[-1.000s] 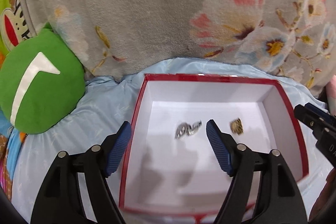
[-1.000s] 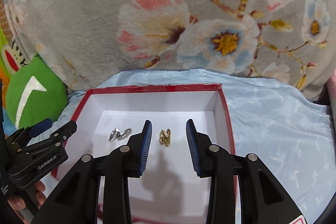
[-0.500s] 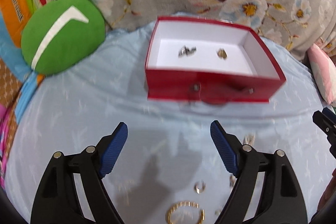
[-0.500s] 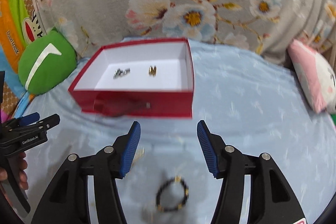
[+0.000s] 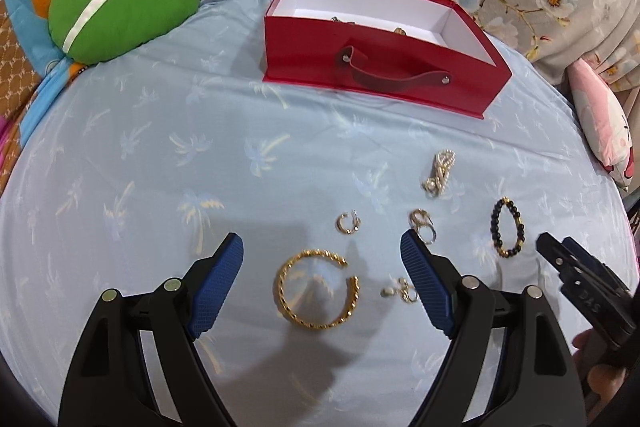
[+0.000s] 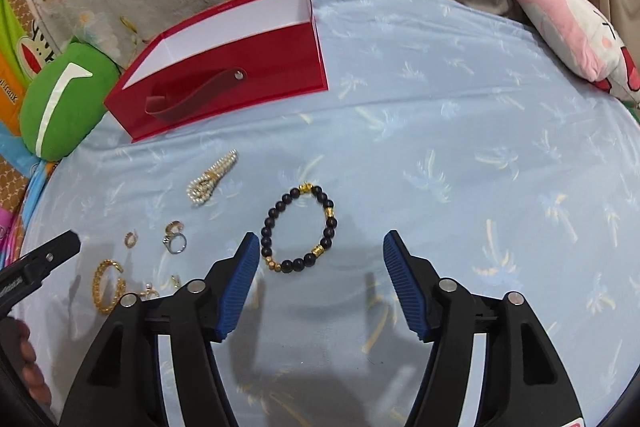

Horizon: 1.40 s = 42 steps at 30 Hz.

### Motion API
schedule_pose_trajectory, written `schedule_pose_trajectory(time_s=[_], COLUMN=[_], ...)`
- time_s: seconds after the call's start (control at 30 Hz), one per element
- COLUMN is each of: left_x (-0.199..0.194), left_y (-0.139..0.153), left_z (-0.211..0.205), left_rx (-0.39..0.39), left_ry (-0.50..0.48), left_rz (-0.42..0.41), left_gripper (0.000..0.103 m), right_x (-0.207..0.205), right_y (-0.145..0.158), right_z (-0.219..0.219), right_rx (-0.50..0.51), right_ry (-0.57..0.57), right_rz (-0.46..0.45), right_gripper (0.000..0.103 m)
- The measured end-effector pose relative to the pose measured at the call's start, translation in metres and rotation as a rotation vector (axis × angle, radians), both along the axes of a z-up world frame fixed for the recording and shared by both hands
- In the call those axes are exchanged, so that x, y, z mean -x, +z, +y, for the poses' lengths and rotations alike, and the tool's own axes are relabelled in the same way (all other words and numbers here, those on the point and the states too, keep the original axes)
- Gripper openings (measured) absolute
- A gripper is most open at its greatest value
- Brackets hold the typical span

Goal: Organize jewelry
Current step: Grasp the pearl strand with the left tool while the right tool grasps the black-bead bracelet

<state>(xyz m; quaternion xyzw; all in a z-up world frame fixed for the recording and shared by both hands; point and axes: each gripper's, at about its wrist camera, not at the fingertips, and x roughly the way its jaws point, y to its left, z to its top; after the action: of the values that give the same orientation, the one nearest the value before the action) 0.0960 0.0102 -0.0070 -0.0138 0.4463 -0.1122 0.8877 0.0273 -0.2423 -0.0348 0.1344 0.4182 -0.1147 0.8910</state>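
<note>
Below, the left wrist view shows the left gripper wide open and empty, a gold bangle on the sheet between its fingers, red box at twelve o'clock. Rightward, the right gripper, jaws opening and empty, hovers by a black bead bracelet at eleven o'clock; thin jewelry may slip the pads or snag the soft sheet.

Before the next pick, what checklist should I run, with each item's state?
1. Left gripper empty, jaws wide: ok.
2. Gold bangle between the left jaws, untouched: ok.
3. Right gripper empty, jaws opening: ok.
4. Black bracelet centred between the right jaws: not ok, it lies ahead, nearer one finger.
5. Red box open, with room: ok.
6. Small earrings clear of the left pads: cannot tell.
</note>
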Motion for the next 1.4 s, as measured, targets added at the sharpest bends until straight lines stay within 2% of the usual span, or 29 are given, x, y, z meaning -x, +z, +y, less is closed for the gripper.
schedule_pose_trajectory(time_s=[0.17,0.37,0.43,0.5,0.57,0.8,0.97,1.23,1.4], left_x=[0.006,0.007,0.006,0.004,0.001,-0.012,-0.027,-0.055,-0.066], left_y=[0.001,0.006,0.006,0.005,0.004,0.002,-0.005,-0.028,-0.039], left_z=[-0.001,0.001,-0.001,-0.004,-0.01,-0.039,-0.07,-0.115,-0.134], left_rx=[0.004,-0.016,-0.018,-0.013,-0.015,-0.006,0.005,-0.005,-0.025], left_ry=[0.005,0.014,0.009,0.001,-0.01,-0.058,-0.107,-0.126,-0.143], left_rz=[-0.006,-0.026,-0.024,-0.016,-0.013,-0.007,0.017,0.05,0.068], left_gripper=[0.079,0.079,0.079,0.079,0.079,0.079,0.079,0.078,0.064], right_x=[-0.014,-0.02,-0.022,-0.024,-0.028,-0.031,-0.025,-0.004,0.003], right_y=[-0.014,-0.014,-0.018,-0.023,-0.027,-0.031,-0.031,-0.029,-0.029], right_z=[0.007,0.003,-0.004,-0.008,-0.009,-0.008,-0.015,-0.031,-0.034], right_rx=[0.004,0.041,0.041,0.033,0.039,0.088,0.069,0.025,0.01], right_ry=[-0.002,-0.024,-0.034,-0.03,-0.02,0.002,-0.008,-0.043,-0.049], right_rz=[0.011,0.013,0.034,0.057,0.073,0.079,0.082,0.104,0.107], right_gripper=[0.07,0.068,0.058,0.039,0.028,0.007,0.007,0.007,0.007])
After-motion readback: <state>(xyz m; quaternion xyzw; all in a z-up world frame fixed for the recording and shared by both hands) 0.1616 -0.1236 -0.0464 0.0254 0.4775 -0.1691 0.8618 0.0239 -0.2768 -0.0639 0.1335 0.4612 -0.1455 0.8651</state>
